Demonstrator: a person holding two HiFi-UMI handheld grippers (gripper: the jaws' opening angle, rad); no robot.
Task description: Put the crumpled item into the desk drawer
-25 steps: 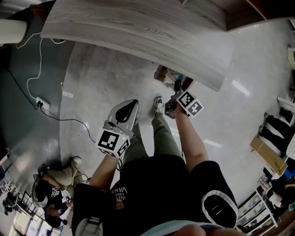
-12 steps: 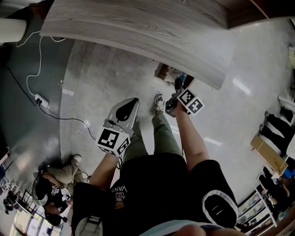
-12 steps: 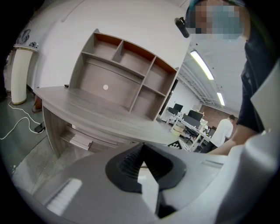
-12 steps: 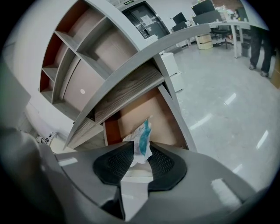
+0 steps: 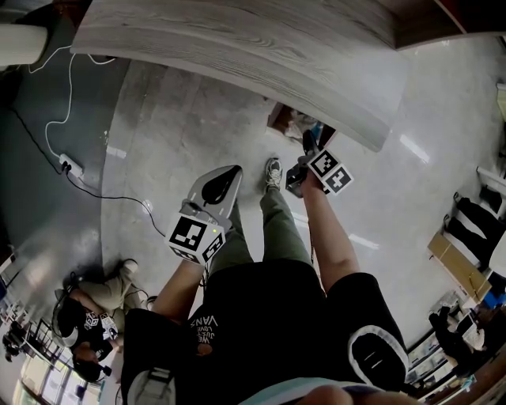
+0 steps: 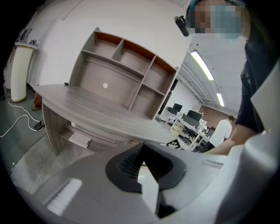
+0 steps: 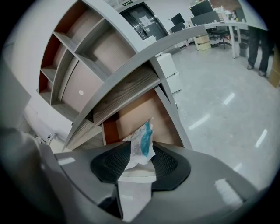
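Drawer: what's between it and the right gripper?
Only the crumpled white-and-blue item, sitting between the opening jaws of the right gripper. Beyond it the open drawer shows with nothing else in the way. Seen in the right gripper view.

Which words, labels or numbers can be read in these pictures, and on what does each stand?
"LOVE" and "VAN": upside-down print on the black shirt; remaining letters unclear.
Green sign above the door: too small to read.
Crumpled item: blue print, unreadable.
Marker cubes: square patterns only, no letters.
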